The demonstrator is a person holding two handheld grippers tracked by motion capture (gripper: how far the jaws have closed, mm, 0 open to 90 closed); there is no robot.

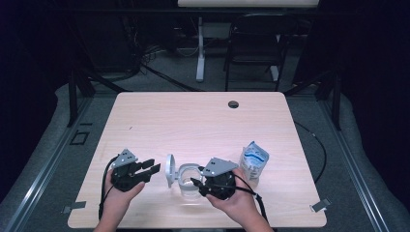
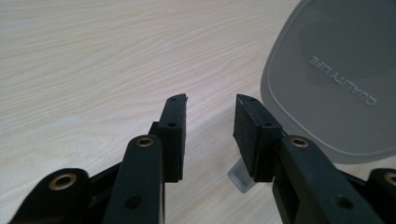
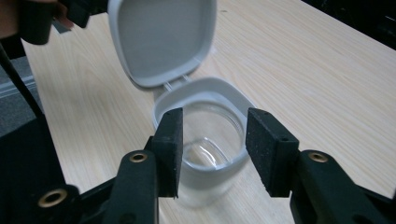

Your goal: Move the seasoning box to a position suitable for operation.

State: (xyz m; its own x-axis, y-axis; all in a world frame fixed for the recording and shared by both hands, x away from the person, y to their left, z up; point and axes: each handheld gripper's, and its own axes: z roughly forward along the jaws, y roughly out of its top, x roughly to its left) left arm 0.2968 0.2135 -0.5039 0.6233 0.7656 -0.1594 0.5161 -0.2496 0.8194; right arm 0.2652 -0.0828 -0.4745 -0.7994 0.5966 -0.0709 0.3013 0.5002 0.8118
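A clear container (image 1: 186, 186) with a grey rim stands near the table's front edge, its hinged grey lid (image 1: 169, 170) swung up on the left. My left gripper (image 1: 151, 170) is open just left of the lid, with nothing between its pads. In the left gripper view the lid (image 2: 336, 79) rises at the right, beyond the gripper (image 2: 210, 100). My right gripper (image 1: 196, 186) is open at the container's right side. In the right gripper view its jaws (image 3: 215, 116) stand on either side of the container's near wall (image 3: 205, 154) without pressing, and the raised lid (image 3: 161, 37) stands behind.
A white and blue pouch (image 1: 254, 162) stands upright right of the right hand. The wooden table (image 1: 193, 121) has a dark cable hole (image 1: 233, 104) at the back. A black folding chair (image 1: 254, 43) and a table leg (image 1: 200, 48) stand beyond it.
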